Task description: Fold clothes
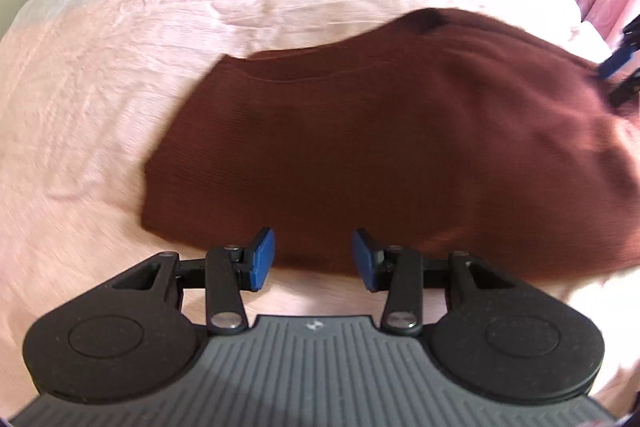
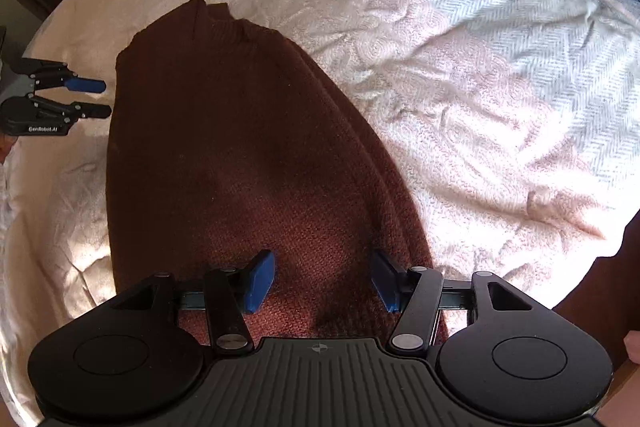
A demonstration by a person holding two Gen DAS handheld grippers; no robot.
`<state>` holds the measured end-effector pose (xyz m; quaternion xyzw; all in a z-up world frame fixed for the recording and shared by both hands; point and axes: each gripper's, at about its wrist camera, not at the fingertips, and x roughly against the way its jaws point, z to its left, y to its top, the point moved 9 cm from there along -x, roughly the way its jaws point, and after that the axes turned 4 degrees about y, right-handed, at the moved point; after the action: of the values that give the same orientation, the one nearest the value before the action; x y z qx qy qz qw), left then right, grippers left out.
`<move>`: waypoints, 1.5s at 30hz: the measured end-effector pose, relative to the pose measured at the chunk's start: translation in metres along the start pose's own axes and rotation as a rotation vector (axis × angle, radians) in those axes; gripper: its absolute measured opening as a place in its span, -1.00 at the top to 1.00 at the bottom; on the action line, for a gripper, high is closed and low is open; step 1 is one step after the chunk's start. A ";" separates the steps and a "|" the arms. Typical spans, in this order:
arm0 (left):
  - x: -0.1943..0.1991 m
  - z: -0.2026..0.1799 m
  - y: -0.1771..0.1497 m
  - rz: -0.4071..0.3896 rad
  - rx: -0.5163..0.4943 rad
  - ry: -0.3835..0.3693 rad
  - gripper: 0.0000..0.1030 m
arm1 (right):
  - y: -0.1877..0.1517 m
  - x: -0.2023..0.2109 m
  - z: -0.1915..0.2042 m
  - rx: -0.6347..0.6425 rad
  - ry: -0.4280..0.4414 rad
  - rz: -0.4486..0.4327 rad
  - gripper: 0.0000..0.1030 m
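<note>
Garment: a rust-brown knitted sweater (image 2: 224,147), already folded into a long narrow panel, lies flat on the pale pink textured bedspread (image 2: 460,115).
Long axis: runs away from the right tool (image 2: 324,281); the collar end is the far end, the hem end the near one.
Right tool: open, empty, over the sweater's near end.
Left tool (image 1: 313,259): open, empty, just beside the sweater's long edge.
Step, as I judge it: fold end to end. Pinch both near corners through every layer, lift low, lay evenly onto the collar end.

"GenRobot.AI" in pale lettering on the left gripper (image 2: 102,98) body.
</note>
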<state>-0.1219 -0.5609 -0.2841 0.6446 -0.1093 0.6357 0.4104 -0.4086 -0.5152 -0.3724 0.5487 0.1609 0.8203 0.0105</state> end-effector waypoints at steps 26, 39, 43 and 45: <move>0.084 -0.045 -0.039 -0.105 0.399 0.032 0.21 | 0.055 0.035 0.088 0.292 0.102 -0.024 -0.11; -0.018 0.114 -0.020 -0.073 0.845 0.103 0.15 | 0.257 -0.114 0.134 0.576 0.324 0.116 -0.37; -0.053 0.140 -0.028 -0.067 0.977 0.087 0.12 | 0.293 -0.175 0.136 0.550 0.389 0.203 -0.51; -0.068 0.148 -0.032 -0.051 1.001 0.085 0.12 | 0.304 -0.196 0.135 0.532 0.392 0.234 -0.51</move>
<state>-0.0045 -0.6653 -0.3365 0.7383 0.2419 0.6257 0.0705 -0.1599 -0.8073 -0.4177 0.3791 0.3041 0.8350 -0.2580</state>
